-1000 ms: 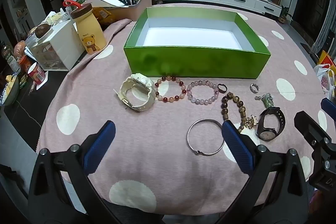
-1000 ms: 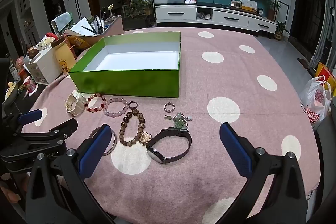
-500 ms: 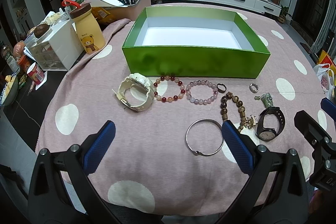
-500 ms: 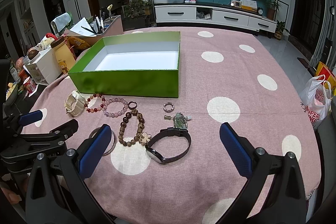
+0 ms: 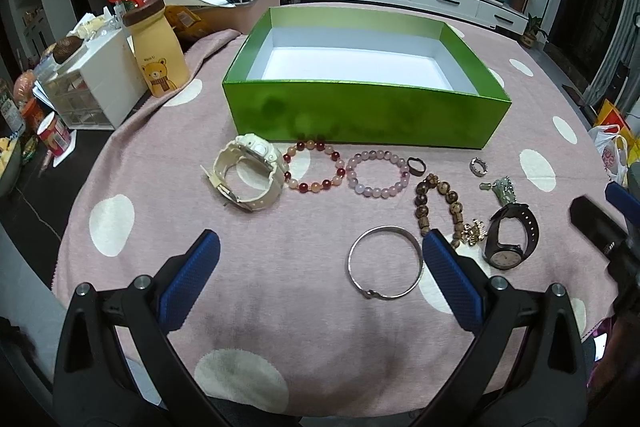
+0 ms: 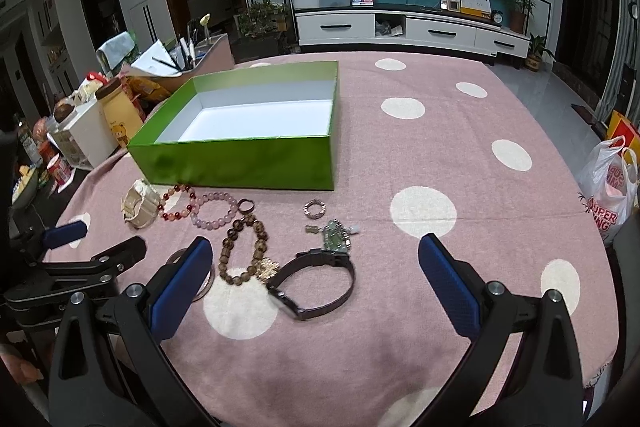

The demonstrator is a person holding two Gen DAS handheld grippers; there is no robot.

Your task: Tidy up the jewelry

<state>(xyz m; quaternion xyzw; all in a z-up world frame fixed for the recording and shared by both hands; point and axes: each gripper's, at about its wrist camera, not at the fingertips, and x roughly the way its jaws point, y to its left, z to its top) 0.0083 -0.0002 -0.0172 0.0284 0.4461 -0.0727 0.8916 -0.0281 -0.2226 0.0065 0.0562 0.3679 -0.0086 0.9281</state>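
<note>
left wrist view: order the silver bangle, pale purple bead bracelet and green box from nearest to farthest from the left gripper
1. Silver metal bangle, just inside the left gripper's right finger.
2. Pale purple bead bracelet, farther up the cloth, right of centre.
3. Open green cardboard box, behind the jewelry row.

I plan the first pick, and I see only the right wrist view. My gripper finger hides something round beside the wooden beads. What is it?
Observer: A silver bangle, lying flat on the cloth, nearer to you than the pink bracelet.
Operator: Is the left gripper holding anything?
Observer: No, it is open, holding nothing.
Operator: Which way does the black watch face?
Observer: It stands on its side, dial toward the left camera.
</note>
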